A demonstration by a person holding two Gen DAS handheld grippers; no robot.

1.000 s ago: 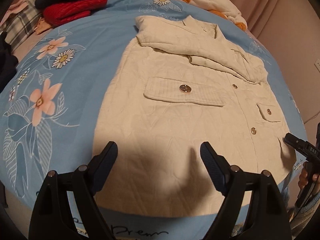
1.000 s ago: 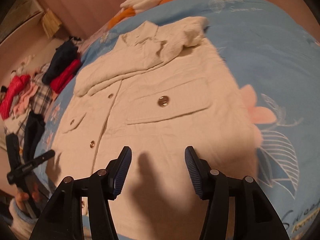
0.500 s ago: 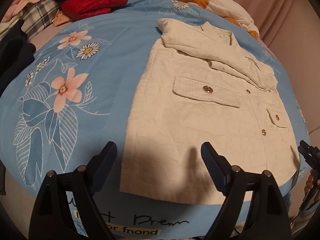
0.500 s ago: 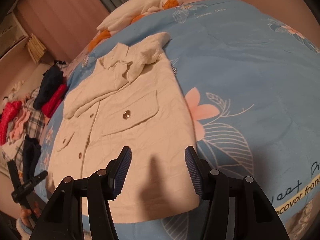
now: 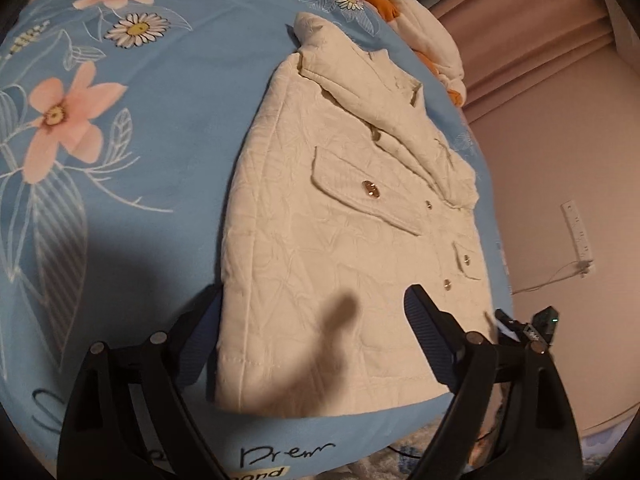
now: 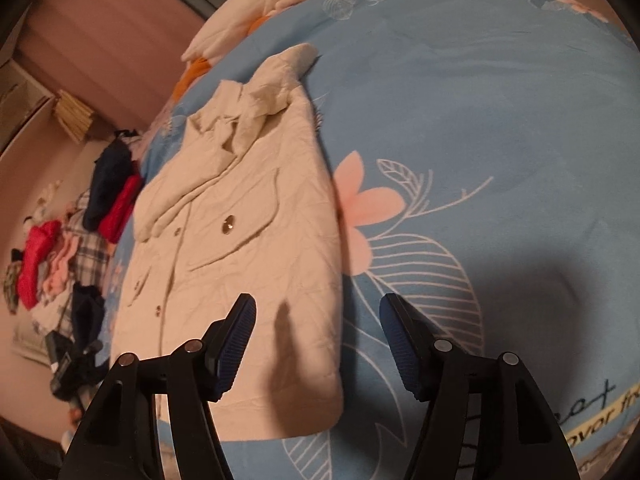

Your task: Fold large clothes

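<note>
A cream quilted jacket with gold buttons lies flat on the blue floral bedspread, sleeves folded across the chest. It also shows in the right wrist view. My left gripper is open and empty, hovering above the jacket's lower left hem corner. My right gripper is open and empty, hovering above the jacket's lower right hem corner. The right gripper's body shows at the left view's right edge; the left gripper shows in the right view.
White and orange bedding lies at the head of the bed. A pile of red, navy and plaid clothes sits beside the bed. A wall socket with a cable is on the right wall. The bed's front edge lies below the grippers.
Both grippers pulled back toward the hem and spread apart, the left toward the left hem corner, the right toward the right hem corner. Both stayed open. The jacket has not moved.
</note>
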